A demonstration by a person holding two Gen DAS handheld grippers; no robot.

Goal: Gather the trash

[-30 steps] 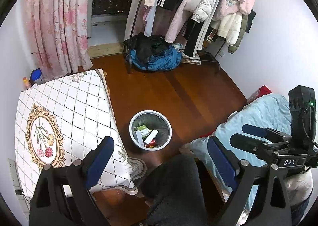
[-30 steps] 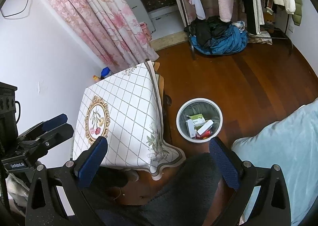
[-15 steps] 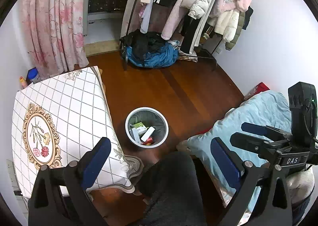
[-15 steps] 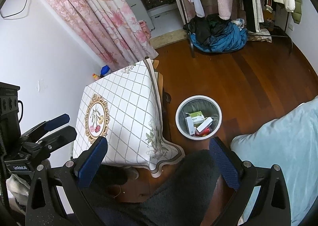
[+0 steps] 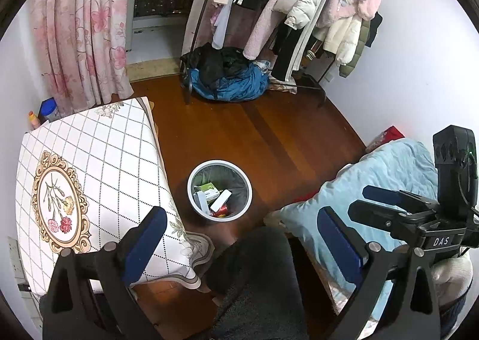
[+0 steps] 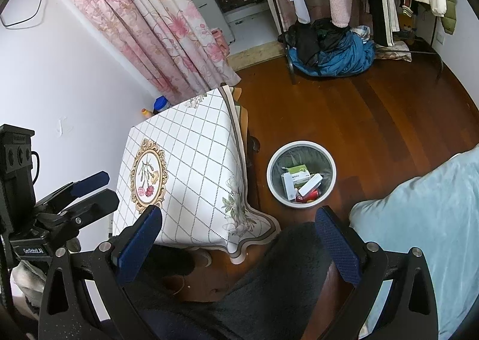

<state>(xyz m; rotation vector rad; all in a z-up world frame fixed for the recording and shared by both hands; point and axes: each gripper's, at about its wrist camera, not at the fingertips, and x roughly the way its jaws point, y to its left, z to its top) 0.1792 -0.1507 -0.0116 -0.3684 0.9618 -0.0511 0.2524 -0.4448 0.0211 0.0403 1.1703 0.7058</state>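
left gripper [image 5: 239, 235]: jaws spread wide, empty | right gripper [image 6: 239, 235]: jaws apart, empty | trash bin [image 5: 219, 190]: frame centre, held boxes [image 5: 209, 191]

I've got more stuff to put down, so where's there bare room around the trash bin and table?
The tablecloth-covered table shows a bare top. The wood floor is open between the trash bin and the clothes pile under the rack. It is tight between bin, table edge and blue bedding. The bin already holds boxes.
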